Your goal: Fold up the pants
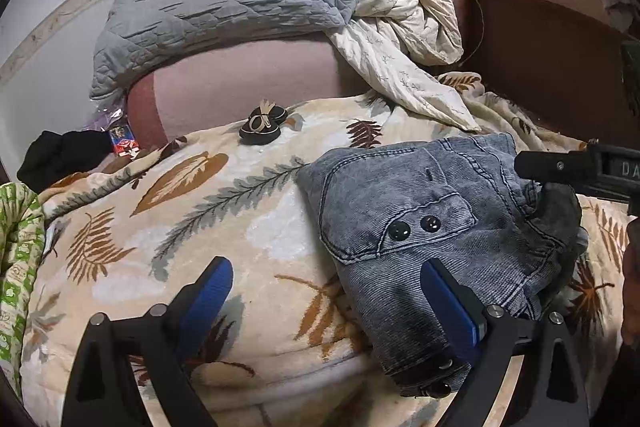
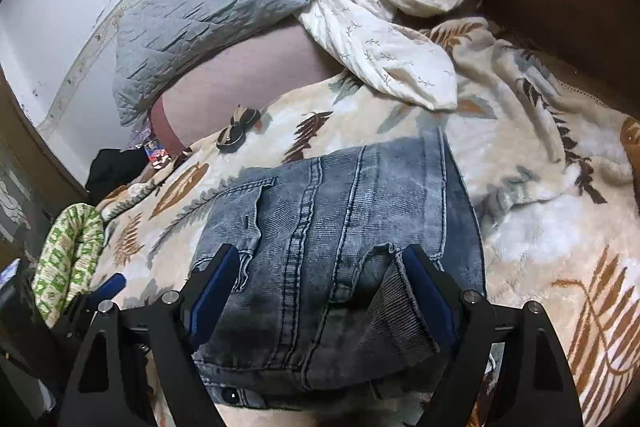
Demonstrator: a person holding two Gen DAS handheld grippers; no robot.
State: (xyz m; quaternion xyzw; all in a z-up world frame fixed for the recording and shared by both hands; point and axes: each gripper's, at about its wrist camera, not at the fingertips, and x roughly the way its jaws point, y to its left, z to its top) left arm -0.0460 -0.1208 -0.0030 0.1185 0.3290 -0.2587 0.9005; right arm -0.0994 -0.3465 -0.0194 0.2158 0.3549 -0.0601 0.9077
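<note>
Green-and-white patterned cloth (image 1: 18, 259) sits bunched at far left edge of the bed, w/ a black garment (image 1: 60, 155) beyond it. Cream fleece blanket (image 1: 248, 327) w/ brown and grey leaf print covers the bed; a small dark hair clip w/ pale bow (image 1: 262, 125) lies on it toward the back. Behind that, a grey quilted blanket (image 1: 216, 7) drapes over a pink sofa back (image 1: 240, 79), and a crumpled white sheet (image 1: 400, 27) is heaped to its right.

Left gripper (image 1: 326, 287) hovers over the blanket, jaws spread wide, nothing between them; its right finger overlaps the near left edge of the pants, contact unclear.

Grey-blue denim pants (image 1: 420, 211) lie folded into a compact bundle on the blanket, right of centre in left wrist view, two black buttons on a pocket flap facing up.

Right gripper (image 2: 320, 275) is above the bundle's near end, jaws spread wide, fabric showing between them but pads not pressing it. Seen from the left wrist, one black finger (image 1: 560, 167) of it reaches over the pants' right edge.
</note>
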